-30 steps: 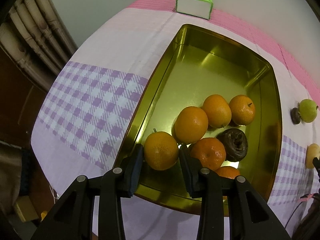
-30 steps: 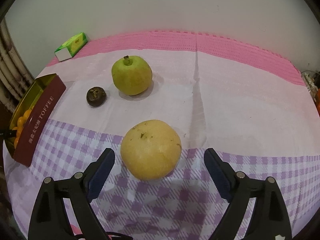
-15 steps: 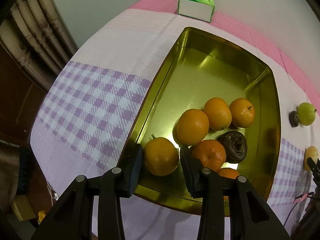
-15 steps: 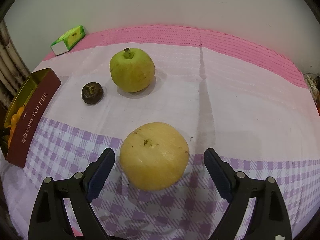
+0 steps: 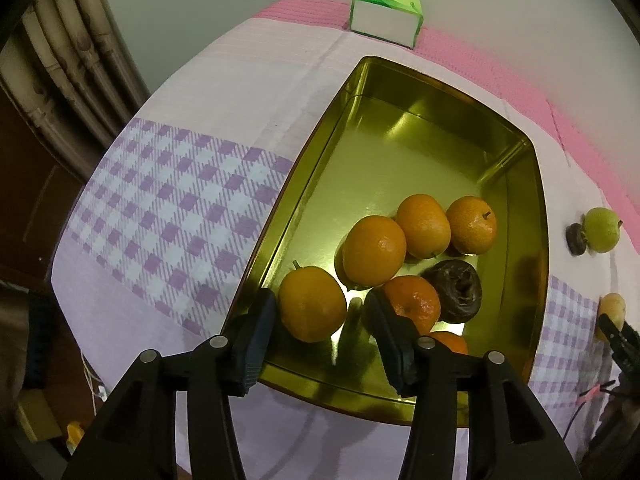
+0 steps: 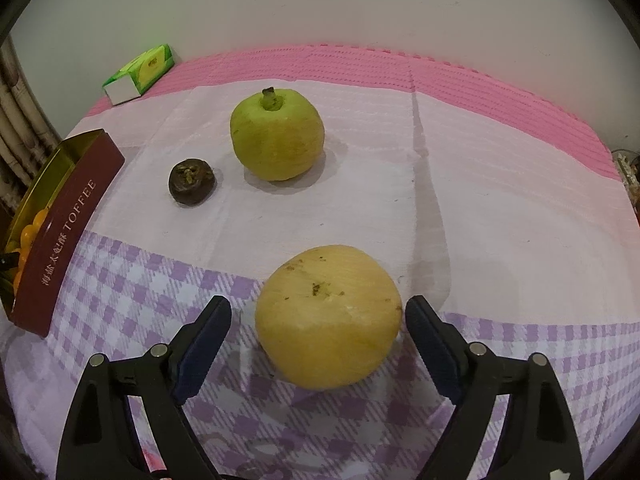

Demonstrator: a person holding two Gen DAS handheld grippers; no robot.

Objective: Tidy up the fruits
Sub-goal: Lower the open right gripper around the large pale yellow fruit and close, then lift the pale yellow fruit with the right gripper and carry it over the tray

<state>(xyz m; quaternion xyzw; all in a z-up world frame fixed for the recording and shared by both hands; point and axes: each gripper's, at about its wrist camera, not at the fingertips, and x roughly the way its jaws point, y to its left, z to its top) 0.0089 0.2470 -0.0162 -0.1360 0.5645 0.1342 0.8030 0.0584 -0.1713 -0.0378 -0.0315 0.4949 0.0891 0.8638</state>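
Note:
A gold tin (image 5: 400, 152) holds several oranges and a dark wrinkled fruit (image 5: 456, 292). My left gripper (image 5: 320, 320) hangs over the tin's near corner. Its jaws are opening, and an orange (image 5: 312, 308) rests on the tin floor between them, with a gap at the right pad. In the right wrist view a yellow round fruit (image 6: 328, 316) lies on the checked cloth between the fingers of my right gripper (image 6: 318, 312). These jaws are closing, and the pads stand just clear of the fruit. Farther back lie a green fruit (image 6: 276, 136) and a small dark fruit (image 6: 192, 182).
The tin's maroon side wall (image 6: 64, 232), lettered TOFFEE, stands at the left of the right wrist view. A green and white box (image 5: 384, 16) lies at the back near the wall. The cloth-covered table drops off at the left, beside wooden furniture (image 5: 60, 60).
The left jaws have spread off the orange, which now sits in the tin. The right gripper has moved in around the yellow fruit and its jaws have narrowed a little.

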